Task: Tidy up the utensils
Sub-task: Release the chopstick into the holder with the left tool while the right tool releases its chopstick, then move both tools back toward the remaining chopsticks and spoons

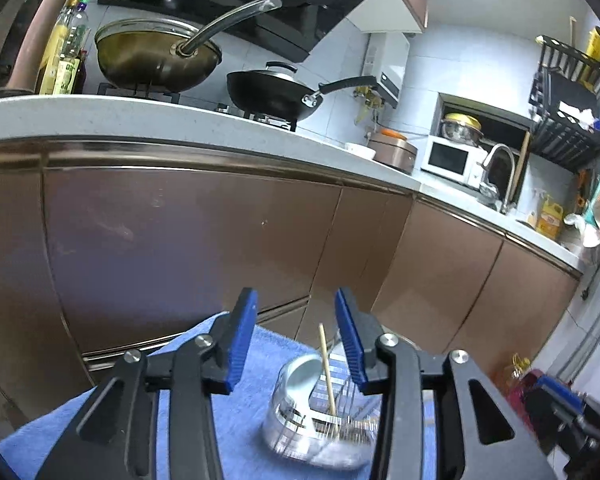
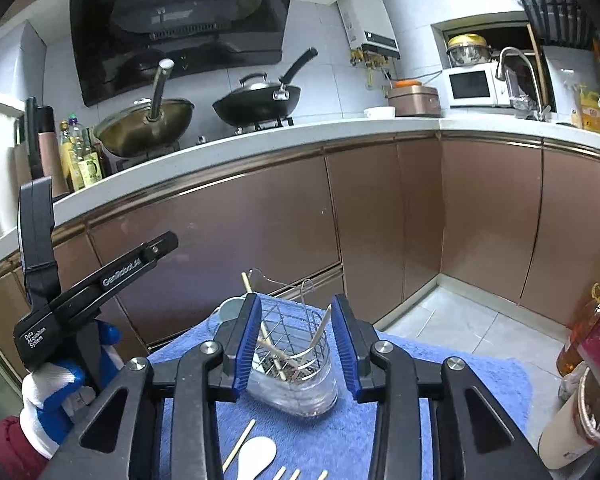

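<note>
"GenRobot.AI" and "Data Acquisition System" on the left claw (image 2: 168, 242)

Sitting on the stove: a brass-coloured wok (image 2: 148, 130) with a glass lid, and beside it a black wok (image 2: 258, 106). Standing at the left end of the white countertop (image 2: 340, 130): oil bottles (image 2: 80, 156). Resting further right: a brown rice cooker (image 2: 414, 100), then a white microwave (image 2: 474, 84) by the faucet (image 2: 518, 66). Hanging above: a black range hood (image 2: 176, 24).
</note>
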